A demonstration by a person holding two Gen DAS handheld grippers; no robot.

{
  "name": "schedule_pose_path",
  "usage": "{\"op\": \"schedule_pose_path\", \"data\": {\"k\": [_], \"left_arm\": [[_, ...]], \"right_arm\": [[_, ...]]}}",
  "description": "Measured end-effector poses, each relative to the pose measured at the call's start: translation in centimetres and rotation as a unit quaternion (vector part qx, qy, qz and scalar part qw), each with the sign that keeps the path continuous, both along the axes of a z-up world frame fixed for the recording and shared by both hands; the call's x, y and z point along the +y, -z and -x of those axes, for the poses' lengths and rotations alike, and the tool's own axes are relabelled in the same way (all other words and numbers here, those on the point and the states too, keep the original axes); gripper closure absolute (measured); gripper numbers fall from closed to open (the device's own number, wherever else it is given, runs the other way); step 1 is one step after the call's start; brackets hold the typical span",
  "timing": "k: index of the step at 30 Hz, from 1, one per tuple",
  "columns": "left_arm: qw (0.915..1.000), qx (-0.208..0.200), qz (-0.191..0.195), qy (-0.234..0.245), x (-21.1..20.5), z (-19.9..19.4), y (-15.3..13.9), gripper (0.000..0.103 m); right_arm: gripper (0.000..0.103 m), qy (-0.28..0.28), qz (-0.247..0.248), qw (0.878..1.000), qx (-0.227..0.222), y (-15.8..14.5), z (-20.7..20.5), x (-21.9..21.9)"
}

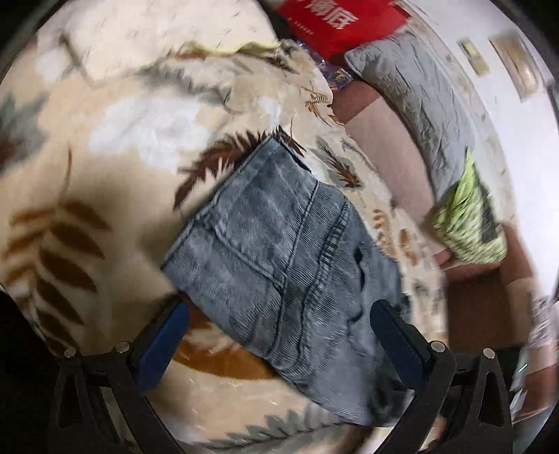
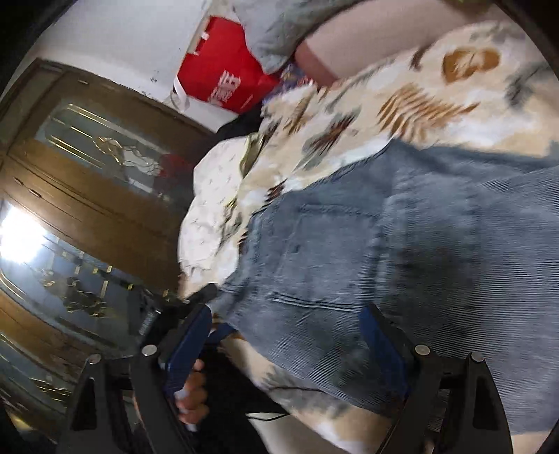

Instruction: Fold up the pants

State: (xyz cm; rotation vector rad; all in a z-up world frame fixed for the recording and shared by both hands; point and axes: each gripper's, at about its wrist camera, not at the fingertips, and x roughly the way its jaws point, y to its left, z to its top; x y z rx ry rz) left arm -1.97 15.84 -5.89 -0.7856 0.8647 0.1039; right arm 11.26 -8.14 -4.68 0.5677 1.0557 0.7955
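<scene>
The folded blue-grey denim pants [image 1: 279,251] lie on the cream leaf-print blanket [image 1: 104,167]. The left gripper [image 1: 279,314] and the right gripper [image 2: 290,314] are both wide open above them, holding nothing.

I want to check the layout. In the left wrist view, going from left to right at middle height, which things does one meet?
Leaf-pattern blanket → folded jeans → grey pillow → green patterned cloth.

White Chinese characters, too blurred and cropped to read surely, stand on the glossy red paper shopping bag [image 1: 328,21] [image 2: 223,80].
</scene>
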Motion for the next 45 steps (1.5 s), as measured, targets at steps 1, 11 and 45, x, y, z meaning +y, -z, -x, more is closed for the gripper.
{"op": "schedule_pose_path", "data": {"k": [1, 11, 45], "left_arm": [[0.9998, 0.003, -0.022, 0.001, -0.3, -0.1, -0.3, 0.001], [0.9941, 0.028, -0.104, 0.006, -0.5, -0.8, -0.4, 0.001], [0.9984, 0.054, -0.012, 0.014, 0.6, -3.5, 1.1, 0.056]], "right_arm": [[0.014, -0.003, 0.005, 1.0, 0.003, 0.1, -0.3, 0.5], [0.014, -0.004, 0.041, 0.999, 0.029, 0.7, -2.7, 2.3], [0.004, -0.023, 0.111, 0.988, 0.104, 3.4, -5.7, 7.1]]}}
